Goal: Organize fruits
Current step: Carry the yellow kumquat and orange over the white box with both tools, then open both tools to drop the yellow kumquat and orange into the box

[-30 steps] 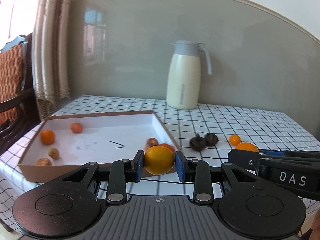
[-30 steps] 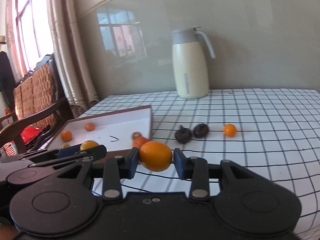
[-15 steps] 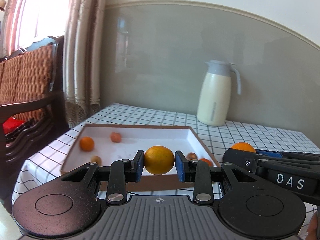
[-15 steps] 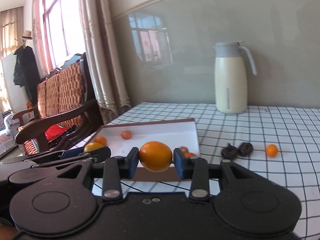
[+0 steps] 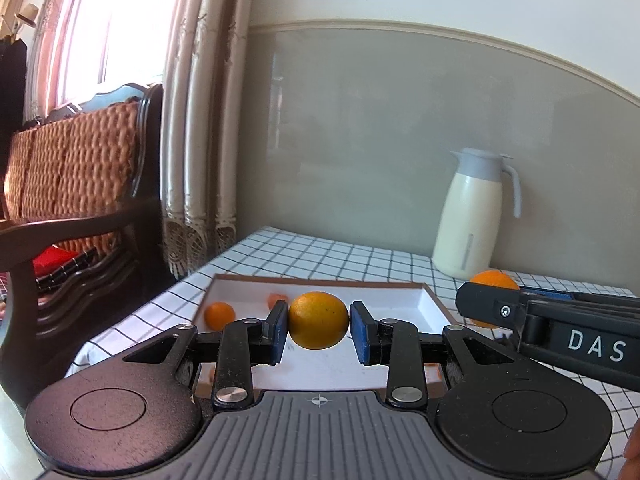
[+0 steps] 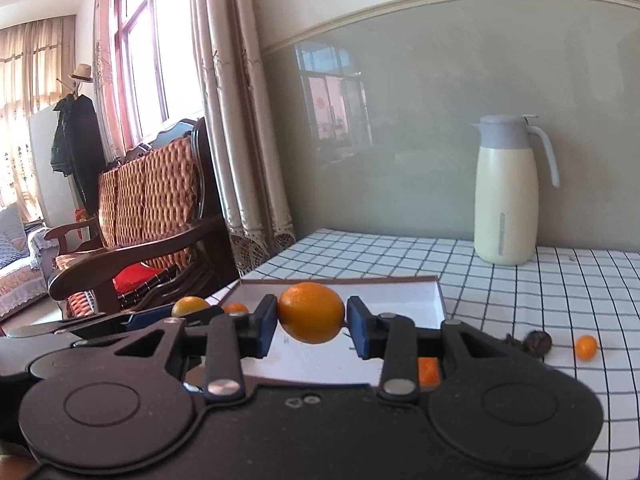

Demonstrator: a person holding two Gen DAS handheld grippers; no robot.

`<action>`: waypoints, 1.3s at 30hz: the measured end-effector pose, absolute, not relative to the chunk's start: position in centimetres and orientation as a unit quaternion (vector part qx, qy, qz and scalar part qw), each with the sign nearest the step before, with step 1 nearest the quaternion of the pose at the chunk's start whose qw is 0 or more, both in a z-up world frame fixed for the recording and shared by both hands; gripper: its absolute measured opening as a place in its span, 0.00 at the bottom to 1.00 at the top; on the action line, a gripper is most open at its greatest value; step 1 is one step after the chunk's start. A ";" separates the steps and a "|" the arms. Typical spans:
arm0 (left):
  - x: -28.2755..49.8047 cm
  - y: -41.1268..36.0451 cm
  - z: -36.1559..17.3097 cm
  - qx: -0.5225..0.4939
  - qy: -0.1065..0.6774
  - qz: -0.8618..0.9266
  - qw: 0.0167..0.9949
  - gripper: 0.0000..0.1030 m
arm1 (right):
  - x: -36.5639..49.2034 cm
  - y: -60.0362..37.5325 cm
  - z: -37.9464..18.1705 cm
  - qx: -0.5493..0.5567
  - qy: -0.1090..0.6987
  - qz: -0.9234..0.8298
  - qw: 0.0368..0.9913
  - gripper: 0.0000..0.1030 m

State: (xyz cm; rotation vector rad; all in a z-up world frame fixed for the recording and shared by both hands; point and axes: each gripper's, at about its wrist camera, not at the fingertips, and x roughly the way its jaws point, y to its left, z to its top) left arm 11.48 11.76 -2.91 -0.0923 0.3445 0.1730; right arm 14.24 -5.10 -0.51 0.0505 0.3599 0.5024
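Left wrist view: each hand-held gripper clamps an orange above the box
Left hand-held gripper (image 5: 319,327) grips an orange (image 5: 318,314) over the white box (image 5: 428,304); right hand-held gripper (image 6: 311,326) pinches another orange (image 6: 311,312); dark fruits (image 6: 538,343), a small orange fruit (image 6: 585,347) and a jug (image 6: 506,208) stand on the checked surface (image 6: 540,300)

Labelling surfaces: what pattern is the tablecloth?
The cloth tablecloth is white with a thin black grid check; clearest in the right wrist view.

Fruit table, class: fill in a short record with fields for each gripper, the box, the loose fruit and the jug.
left gripper: shut on a yellow-orange citrus, above the box
right gripper: shut on an orange, above the box
box: white inside, brown rim, small fruits in it
loose fruit: one small orange fruit and a dark wrinkled fruit on the checked tablecloth
jug: cream, grey lid, upright by the wall
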 end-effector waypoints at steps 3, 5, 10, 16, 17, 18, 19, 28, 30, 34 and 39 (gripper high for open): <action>12.0 12.6 -2.7 -0.047 0.167 0.094 0.980 0.33 | 14.9 -4.6 -0.3 0.023 0.172 0.248 0.953 0.28; 12.4 13.0 -2.7 -0.049 0.166 0.100 0.980 0.33 | 15.4 -4.4 -0.2 0.024 0.172 0.248 0.953 0.28; 13.7 14.3 -2.8 -0.046 0.165 0.113 0.979 0.33 | 16.7 -4.0 -0.5 0.023 0.173 0.242 0.955 0.28; 15.8 15.5 -3.6 -0.042 0.174 0.130 0.975 0.33 | 18.9 -4.0 -1.2 0.021 0.177 0.221 0.959 0.29; 16.2 15.7 -3.8 -0.043 0.177 0.133 0.974 0.33 | 19.2 -4.0 -1.3 0.020 0.178 0.218 0.959 0.29; 16.5 16.0 -4.0 -0.044 0.179 0.135 0.974 0.33 | 19.7 -4.0 -1.4 0.020 0.180 0.215 0.960 0.29; 17.0 16.2 -4.1 -0.045 0.182 0.137 0.973 0.33 | 20.2 -4.1 -1.6 0.021 0.181 0.211 0.960 0.29; 20.3 17.3 -5.7 -0.036 0.202 0.148 0.968 0.33 | 24.7 -4.1 -3.8 0.017 0.215 0.187 0.958 0.29; 21.1 17.5 -6.2 -0.036 0.207 0.149 0.966 0.33 | 25.4 -4.1 -4.4 0.018 0.221 0.183 0.958 0.29; 22.4 17.8 -7.0 -0.037 0.216 0.151 0.964 0.33 | 26.4 -4.1 -5.2 0.015 0.230 0.177 0.957 0.29; 24.0 18.0 -7.7 -0.040 0.223 0.149 0.963 0.33 | 28.1 -4.3 -6.2 0.022 0.247 0.167 0.954 0.32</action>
